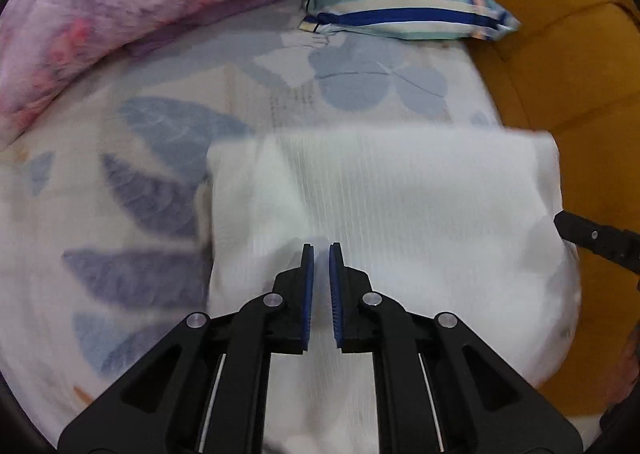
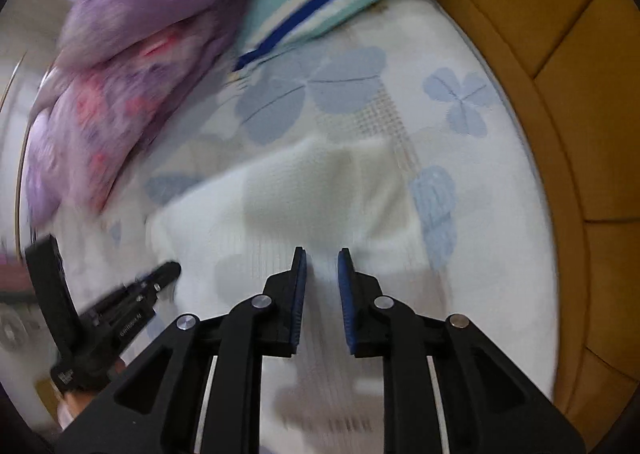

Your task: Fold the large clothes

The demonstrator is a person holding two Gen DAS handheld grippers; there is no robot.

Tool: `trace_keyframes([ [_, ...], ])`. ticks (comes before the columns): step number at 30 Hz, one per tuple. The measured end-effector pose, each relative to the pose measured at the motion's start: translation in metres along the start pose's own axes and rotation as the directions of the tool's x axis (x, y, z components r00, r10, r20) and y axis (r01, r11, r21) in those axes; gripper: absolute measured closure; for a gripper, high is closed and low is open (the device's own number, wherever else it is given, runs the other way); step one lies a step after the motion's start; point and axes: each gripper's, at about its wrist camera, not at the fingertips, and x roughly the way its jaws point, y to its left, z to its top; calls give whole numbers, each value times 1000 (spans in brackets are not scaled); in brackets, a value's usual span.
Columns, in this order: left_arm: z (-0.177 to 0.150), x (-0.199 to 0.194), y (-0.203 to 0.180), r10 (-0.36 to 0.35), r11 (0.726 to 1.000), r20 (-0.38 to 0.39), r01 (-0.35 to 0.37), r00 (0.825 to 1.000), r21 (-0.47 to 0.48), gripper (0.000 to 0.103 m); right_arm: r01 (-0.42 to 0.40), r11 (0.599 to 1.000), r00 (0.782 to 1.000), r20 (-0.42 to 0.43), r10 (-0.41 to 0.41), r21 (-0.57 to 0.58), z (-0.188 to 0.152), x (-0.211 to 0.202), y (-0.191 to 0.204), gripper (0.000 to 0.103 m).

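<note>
A white ribbed garment (image 1: 384, 198) lies folded into a rough rectangle on the bed sheet; it also shows in the right wrist view (image 2: 320, 190). My left gripper (image 1: 321, 248) hovers over its near part, jaws a narrow gap apart with nothing between them. My right gripper (image 2: 322, 252) hovers over the garment's near edge, jaws slightly apart and empty. The right gripper's finger (image 1: 592, 234) pokes in at the garment's right edge in the left wrist view. The left gripper (image 2: 168, 270) shows at lower left in the right wrist view.
A white bed sheet with blue leaf prints (image 1: 132, 190) covers the bed. A purple floral quilt (image 1: 120, 2) is bunched at the far left. A light blue striped pillow (image 1: 404, 2) lies at the back. A mustard padded headboard (image 1: 560, 66) runs along the right.
</note>
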Motion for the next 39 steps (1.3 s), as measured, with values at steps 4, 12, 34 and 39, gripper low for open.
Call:
trace_keyframes([
  [4, -94, 1, 3, -20, 999, -102, 14, 995, -50, 94, 68, 998, 998, -3, -68, 6, -86, -14, -1, 86],
  [12, -149, 33, 6, -80, 995, -122, 71, 989, -75, 94, 90, 983, 992, -100, -75, 160, -161, 52, -30, 86],
  [34, -169, -239, -7, 92, 981, 239, -130, 967, 146, 24, 107, 986, 942, 303, -142, 127, -238, -174, 90, 10],
  [39, -187, -312, 13, 73, 964, 346, -155, 935, 214, 18, 130, 981, 917, 358, -174, 143, -275, -197, 132, 10],
])
